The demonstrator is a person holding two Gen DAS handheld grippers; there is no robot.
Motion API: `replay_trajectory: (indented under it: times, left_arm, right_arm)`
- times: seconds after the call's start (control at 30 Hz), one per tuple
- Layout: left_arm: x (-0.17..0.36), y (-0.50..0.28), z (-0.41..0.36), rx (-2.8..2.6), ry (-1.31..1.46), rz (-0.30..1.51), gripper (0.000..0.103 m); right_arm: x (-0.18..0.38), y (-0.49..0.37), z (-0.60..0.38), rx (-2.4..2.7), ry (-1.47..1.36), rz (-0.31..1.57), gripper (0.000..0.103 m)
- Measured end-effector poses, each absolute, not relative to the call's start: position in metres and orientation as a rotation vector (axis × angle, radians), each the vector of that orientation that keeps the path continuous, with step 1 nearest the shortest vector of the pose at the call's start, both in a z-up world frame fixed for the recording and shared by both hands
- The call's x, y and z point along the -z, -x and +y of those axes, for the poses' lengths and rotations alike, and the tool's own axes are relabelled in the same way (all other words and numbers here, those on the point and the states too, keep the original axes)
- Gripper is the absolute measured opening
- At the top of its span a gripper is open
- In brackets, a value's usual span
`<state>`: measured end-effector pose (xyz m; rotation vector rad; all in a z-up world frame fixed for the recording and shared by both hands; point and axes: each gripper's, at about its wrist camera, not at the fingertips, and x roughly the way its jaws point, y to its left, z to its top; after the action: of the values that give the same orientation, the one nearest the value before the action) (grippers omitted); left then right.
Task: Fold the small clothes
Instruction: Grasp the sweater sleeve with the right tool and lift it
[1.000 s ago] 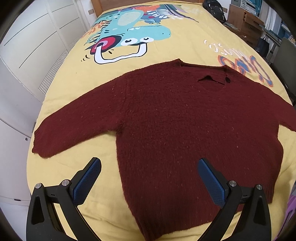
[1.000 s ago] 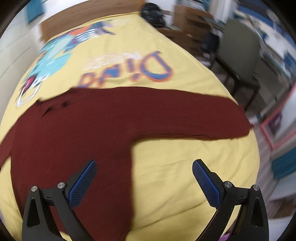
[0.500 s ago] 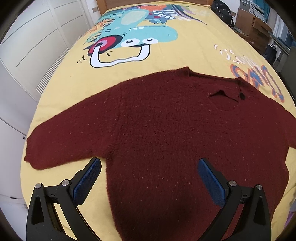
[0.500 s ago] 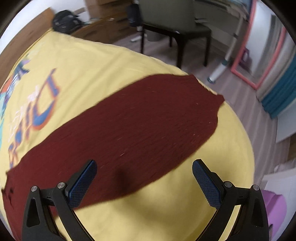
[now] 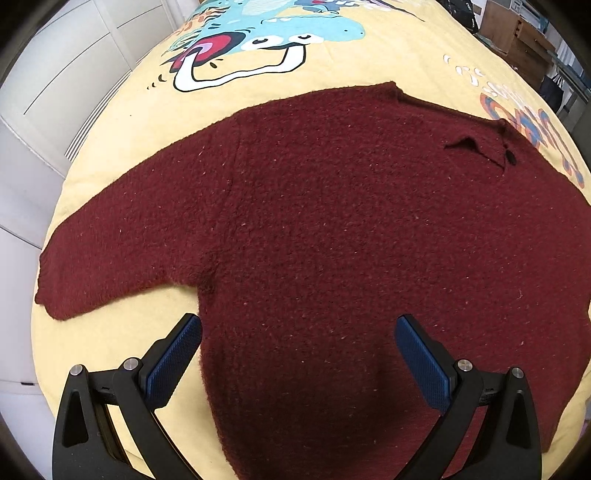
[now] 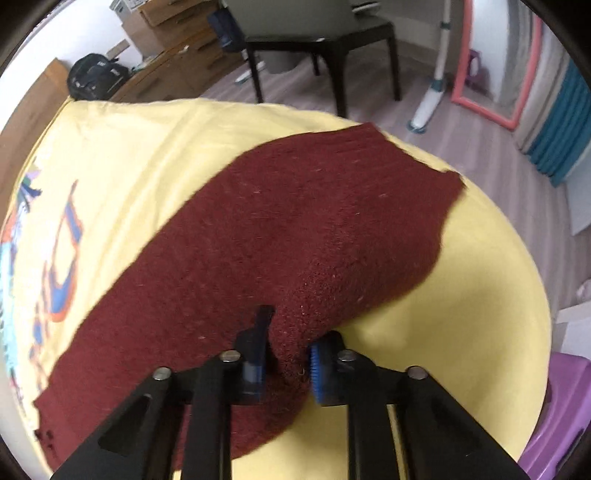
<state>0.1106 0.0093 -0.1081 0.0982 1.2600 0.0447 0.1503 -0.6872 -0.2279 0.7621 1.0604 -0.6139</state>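
A bed covered in a pale yellow sheet [image 5: 332, 74] printed with a teal cartoon dinosaur [image 5: 280, 33] and orange-and-blue lettering [image 5: 532, 129] carries everything here. Lying directly on it is a dark maroon knitted sweater [image 5: 332, 229], spread flat with its body toward the near edge and one sleeve [image 5: 122, 240] stretched out to the side. The opposite sleeve [image 6: 314, 221] reaches toward the bed's far rounded edge, bunched and lifted from the sheet at one spot.

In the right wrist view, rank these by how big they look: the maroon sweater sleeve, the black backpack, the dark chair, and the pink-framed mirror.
1. maroon sweater sleeve, largest by far, though it is nearest the camera, pinched in the right gripper.
2. dark chair.
3. pink-framed mirror, cut off by the frame edge, so unsure against the chair.
4. black backpack.
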Motion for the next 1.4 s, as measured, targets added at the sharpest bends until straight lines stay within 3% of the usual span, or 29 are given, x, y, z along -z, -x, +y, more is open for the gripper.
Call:
replay_trajectory:
  times: [0.2,0.53,0.83,1.1,1.4]
  left_arm:
    - [0.107,-0.109,0.016,-0.052,-0.107,1.242,0.102]
    - [0.095,-0.109,0.022,-0.014,-0.063,1.216,0.102]
    - [0.071,-0.106,0.036,0.015,-0.004,1.174,0.102]
    - [0.067,-0.109,0.055,0.012,0.014,1.159,0.102]
    - [0.077,-0.105,0.068,0.003,0.027,1.184,0.102]
  right_arm:
    - [0.170,-0.155,-0.655,0.486,-0.642,0.982,0.013]
    - [0.042,-0.181,-0.517,0.166,-0.408,0.852,0.012]
    - [-0.010,-0.227,-0.376,-0.066,-0.292,0.827,0.012]
    - [0.008,-0.250,-0.269,-0.248,-0.236,0.912,0.012]
    - [0.139,-0.223,-0.187,-0.304,-0.107,1.204,0.013]
